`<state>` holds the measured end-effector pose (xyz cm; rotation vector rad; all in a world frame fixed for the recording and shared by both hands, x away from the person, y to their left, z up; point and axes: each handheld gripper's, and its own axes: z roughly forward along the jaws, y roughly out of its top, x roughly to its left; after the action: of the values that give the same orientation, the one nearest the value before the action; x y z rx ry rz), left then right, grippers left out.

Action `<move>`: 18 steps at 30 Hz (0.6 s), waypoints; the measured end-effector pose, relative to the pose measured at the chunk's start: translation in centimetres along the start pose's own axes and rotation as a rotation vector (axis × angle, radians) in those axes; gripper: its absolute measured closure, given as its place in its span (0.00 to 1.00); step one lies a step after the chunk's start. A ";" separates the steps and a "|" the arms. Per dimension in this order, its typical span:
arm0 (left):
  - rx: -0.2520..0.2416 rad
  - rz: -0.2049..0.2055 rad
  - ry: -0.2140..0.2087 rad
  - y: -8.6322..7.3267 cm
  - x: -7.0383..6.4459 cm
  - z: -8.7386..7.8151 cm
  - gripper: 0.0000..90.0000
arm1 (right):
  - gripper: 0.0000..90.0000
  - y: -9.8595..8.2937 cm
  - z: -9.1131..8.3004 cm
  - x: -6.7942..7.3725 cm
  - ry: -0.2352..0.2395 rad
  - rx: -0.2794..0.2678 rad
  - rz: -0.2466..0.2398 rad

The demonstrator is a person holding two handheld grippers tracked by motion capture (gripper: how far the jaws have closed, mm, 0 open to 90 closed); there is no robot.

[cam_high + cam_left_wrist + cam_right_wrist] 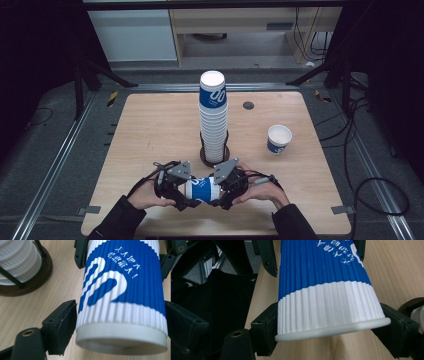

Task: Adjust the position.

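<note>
A blue and white ribbed paper cup [202, 190] lies on its side just above the wooden table [150, 125], near the front edge, held from both ends. My left gripper [189, 196] is shut on one end: its black pads [65, 323] press both sides of the cup [120, 290] by a smooth white band. My right gripper [216, 192] is shut on the other end, with its pads [268, 326] against the white ribbed part beside the rolled lip of the cup [324, 290]. A hand holds each gripper.
A tall stack of the same cups [213, 115] stands in a dark round wire holder [215, 155] just behind the grippers; its base [32, 277] is close. One upright cup [278, 138] stands at the right. A small dark disc [248, 105] lies farther back.
</note>
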<state>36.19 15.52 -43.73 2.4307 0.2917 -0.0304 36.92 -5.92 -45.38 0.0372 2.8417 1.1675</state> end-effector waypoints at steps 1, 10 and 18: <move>0.007 0.000 0.002 0.0 0.0 0.1 0.21 | 0.17 0.0 0.1 0.1 -0.002 0.009 -0.001; 0.017 0.002 -0.013 0.0 0.0 0.2 0.29 | 0.17 0.1 0.2 0.1 0.000 0.022 -0.019; -0.021 -0.008 -0.003 -0.2 0.3 -0.5 0.29 | 0.11 0.0 -0.6 -0.2 0.004 -0.029 0.023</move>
<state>36.43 16.06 -43.55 2.4081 0.2985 -0.0342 37.11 -6.30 -44.94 0.0667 2.8353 1.2139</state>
